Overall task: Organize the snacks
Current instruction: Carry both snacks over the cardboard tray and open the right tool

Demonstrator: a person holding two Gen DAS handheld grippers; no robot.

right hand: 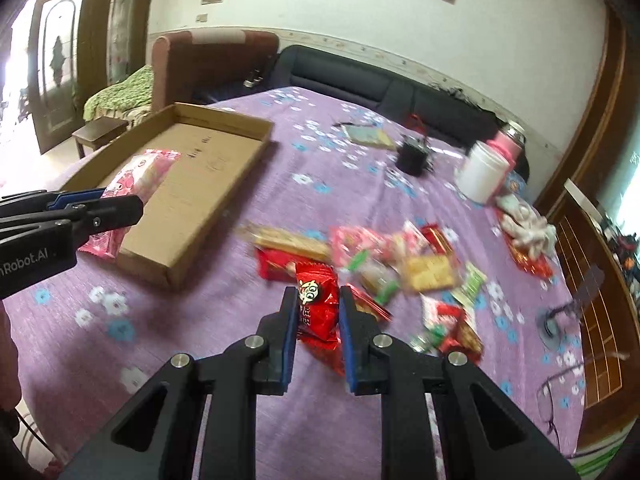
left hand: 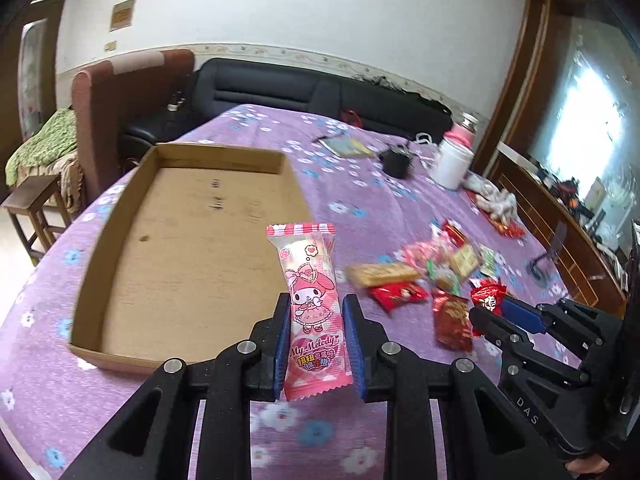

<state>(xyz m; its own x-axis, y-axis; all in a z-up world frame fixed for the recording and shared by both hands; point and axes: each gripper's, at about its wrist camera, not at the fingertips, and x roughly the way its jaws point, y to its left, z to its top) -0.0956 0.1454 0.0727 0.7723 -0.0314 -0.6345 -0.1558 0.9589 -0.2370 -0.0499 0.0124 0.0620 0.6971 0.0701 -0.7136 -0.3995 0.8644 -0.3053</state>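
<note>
- Living room setup: a table under a purple flowered cloth (left hand: 248,120), dark sofa (left hand: 280,88) behind it, framed picture on the wall
- On the cloth there's a shallow cardboard tray (left hand: 176,152), nothing inside it that I can see, and off to its right a loose pile of snacks (right hand: 400,264), well apart from the tray
- The left hand-held gripper (left hand: 316,344) is closed most of the way on a pink My Melody packet (left hand: 310,304), pads pressing its lower half, packet standing upright just off the tray's near right corner
- The right hand-held gripper (right hand: 318,320) is pinched on a red foil snack (right hand: 316,300), held at the near edge of the pile; can't tell if it's clear of the cloth
- My read: both pieces are picked and the drop-off into the tray is next
- To do it well I'd carry the pink packet over the tray wall, tip it flat and low against a corner, then open up, so later snacks can line up beside it
- Bring the red one in after, beside it, not on top, and keep the two grippers from crossing
- Wrappers are slick and crinkly, so don't squeeze harder, just move smoothly
</note>
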